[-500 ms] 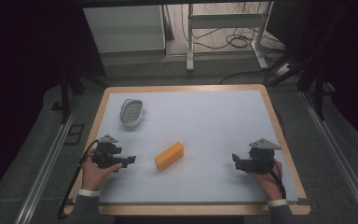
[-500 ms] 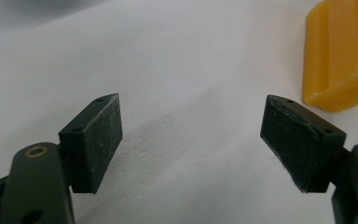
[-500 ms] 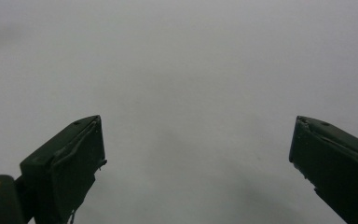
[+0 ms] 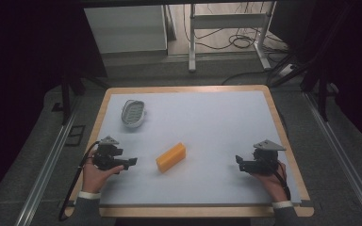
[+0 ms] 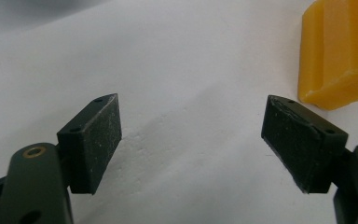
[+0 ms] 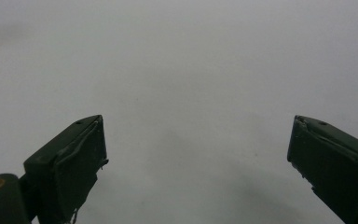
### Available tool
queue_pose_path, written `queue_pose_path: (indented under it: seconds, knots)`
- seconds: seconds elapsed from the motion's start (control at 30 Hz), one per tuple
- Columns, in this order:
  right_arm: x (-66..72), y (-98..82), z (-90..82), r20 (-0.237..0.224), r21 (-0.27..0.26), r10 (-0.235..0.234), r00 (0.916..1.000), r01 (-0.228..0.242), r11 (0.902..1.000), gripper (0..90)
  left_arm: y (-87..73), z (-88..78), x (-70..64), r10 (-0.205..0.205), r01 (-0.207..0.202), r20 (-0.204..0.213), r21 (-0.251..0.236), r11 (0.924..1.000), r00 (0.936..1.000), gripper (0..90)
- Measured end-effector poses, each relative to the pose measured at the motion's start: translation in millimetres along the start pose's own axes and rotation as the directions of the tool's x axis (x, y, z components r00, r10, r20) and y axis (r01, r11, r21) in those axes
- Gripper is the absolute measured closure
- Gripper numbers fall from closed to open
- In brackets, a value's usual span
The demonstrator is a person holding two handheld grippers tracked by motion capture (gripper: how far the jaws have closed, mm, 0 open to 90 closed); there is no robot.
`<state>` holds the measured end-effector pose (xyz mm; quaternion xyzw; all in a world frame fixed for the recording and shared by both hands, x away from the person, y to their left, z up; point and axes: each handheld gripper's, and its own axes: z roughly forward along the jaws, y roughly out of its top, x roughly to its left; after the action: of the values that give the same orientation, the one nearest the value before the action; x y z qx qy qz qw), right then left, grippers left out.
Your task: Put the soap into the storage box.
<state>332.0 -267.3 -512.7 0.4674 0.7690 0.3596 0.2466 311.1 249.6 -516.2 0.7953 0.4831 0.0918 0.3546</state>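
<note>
Near the front edge, the left gripper (image 4: 131, 162) has edged right toward the yellow block (image 4: 171, 157), jaws apart and empty; a grasp looks close. The right gripper (image 4: 238, 162), also agape, hasn't moved. The block lies mid-table; the grey dish (image 4: 134, 113) sits far left.

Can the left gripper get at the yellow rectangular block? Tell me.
Probably yes. The left gripper points at the yellow rectangular block with its jaws open and empty, and just bare white mat lies between them.
</note>
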Motion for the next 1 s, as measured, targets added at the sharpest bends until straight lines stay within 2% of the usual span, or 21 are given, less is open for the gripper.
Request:
queue_pose_path:
  seconds: [0.03, 0.2, 0.33, 0.37, 0.5, 0.73, 0.77, 1.0]
  knots:
    - [0.6, 2.0, 0.6, 0.001, -0.002, -0.004, 1.0000, 0.004, 1.0000, 5.0, 0.2, -0.8, 0.4, -0.004, 0.004, -0.015, 0.005, 1.0000, 0.9999, 20.3]
    - [-1.5, 2.2, 1.5, -0.012, -0.001, -0.006, 0.9999, 0.006, 1.0000, 5.1, 0.9, -2.7, 0.4, -0.021, 0.021, -0.016, 0.001, 0.9998, 0.9996, 20.5]
    - [-10.1, -3.7, -2.3, -0.009, 0.002, 0.012, 0.9999, -0.012, 0.9999, 5.2, 5.1, -1.3, -6.4, 0.006, -0.005, -0.024, 0.025, 0.9997, 0.9997, 20.3]
    - [-15.0, -6.7, -3.7, -0.001, 0.001, 0.016, 0.9999, -0.016, 0.9999, 5.3, 7.2, -1.7, -11.6, 0.008, -0.007, -0.021, 0.028, 0.9996, 0.9997, 19.8]
    - [-20.4, -8.4, -6.7, -0.002, -0.005, 0.031, 0.9995, -0.031, 0.9995, 5.3, 9.2, -3.0, -15.6, 0.012, -0.012, -0.022, 0.028, 0.9995, 0.9997, 19.6]
    - [-18.3, -5.3, -12.2, -0.001, -0.027, 0.011, 0.9999, -0.011, 0.9996, 5.9, 17.6, -12.1, -16.9, 0.033, -0.033, -0.013, 0.019, 0.9993, 0.9994, 19.8]
    - [-16.7, -5.7, -13.1, -0.006, -0.030, 0.000, 1.0000, 0.000, 0.9996, 6.2, 21.7, -16.5, -17.7, 0.051, -0.051, -0.009, 0.010, 0.9986, 0.9986, 19.8]
    - [-13.0, -7.2, -13.4, -0.005, -0.022, 0.000, 1.0000, 0.000, 0.9998, 6.3, 31.6, -22.4, -23.6, 0.083, -0.083, 0.016, -0.001, 0.9965, 0.9964, 19.9]
